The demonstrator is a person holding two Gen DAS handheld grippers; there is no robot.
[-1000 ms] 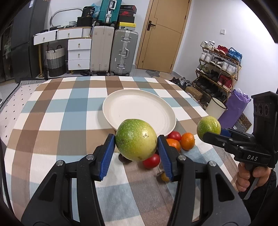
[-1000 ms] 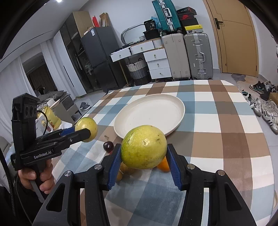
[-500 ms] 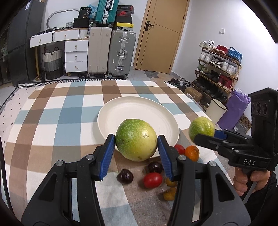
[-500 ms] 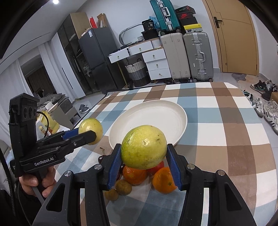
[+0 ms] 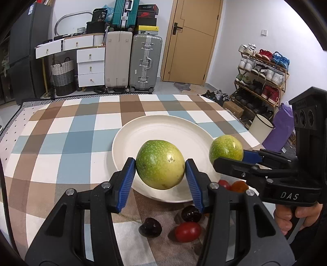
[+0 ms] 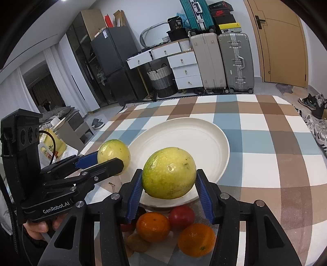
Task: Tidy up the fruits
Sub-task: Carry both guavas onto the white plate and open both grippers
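Both grippers gripped green-yellow fruits: left gripper (image 5: 160, 170) held its fruit (image 5: 160, 164) over the plate (image 5: 143, 133) near rim, lower centre; right gripper (image 6: 169, 184) likewise with its fruit (image 6: 169, 176).

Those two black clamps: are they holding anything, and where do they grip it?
Each grips one green-yellow fruit by its opposite sides: left gripper holds one fruit, right gripper the other.

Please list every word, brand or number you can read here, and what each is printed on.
"DAS": side of the black right gripper.
"GenRobot.AI": side of the black left gripper.
"36": black bag on the white drawer unit.
Logo only: red-and-black shoebox.
Fridge sticker, yellow box label: too small.
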